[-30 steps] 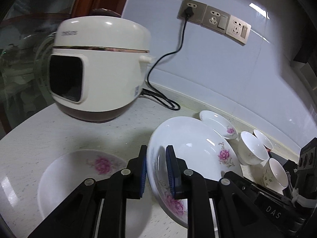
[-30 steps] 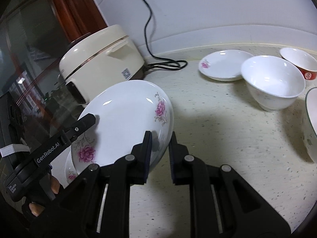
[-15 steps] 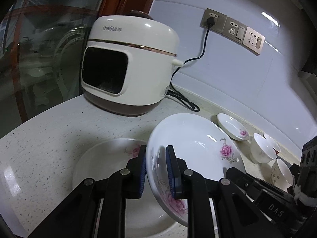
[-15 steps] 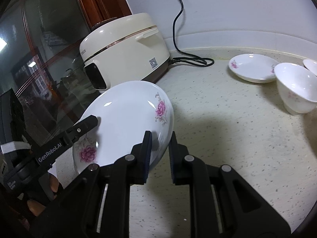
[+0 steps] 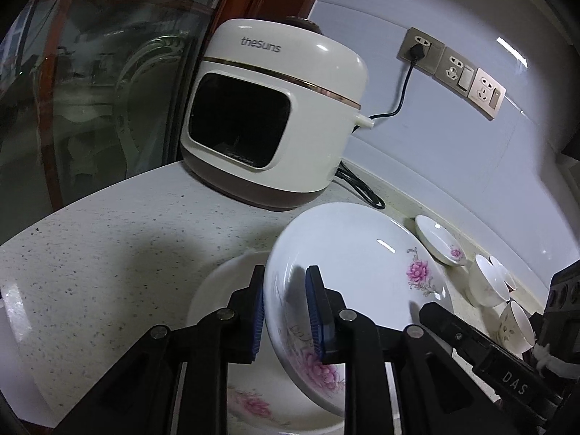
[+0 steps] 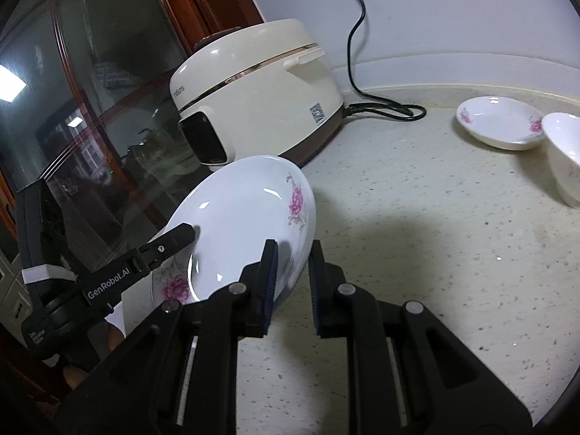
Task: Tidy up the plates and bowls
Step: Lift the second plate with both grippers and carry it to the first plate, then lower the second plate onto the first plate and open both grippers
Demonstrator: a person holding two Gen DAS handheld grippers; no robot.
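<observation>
Speckled desk, left to right: we hold the flowered plate tilted, its rim clamped by left gripper and right gripper, above a matching plate near the desk's left edge. Unstacked: saucer and bowls at right.

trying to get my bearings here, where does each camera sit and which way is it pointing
Left wrist: sits on the left tongs, looking along them toward the rice cooker and wall sockets; its fingers clamp the big floral plate, with the right tongs entering at right.
Right wrist: sits on the right tongs, facing left across the counter; the left tongs enter from the left.
Shared: plate, cooker, small dish.
</observation>
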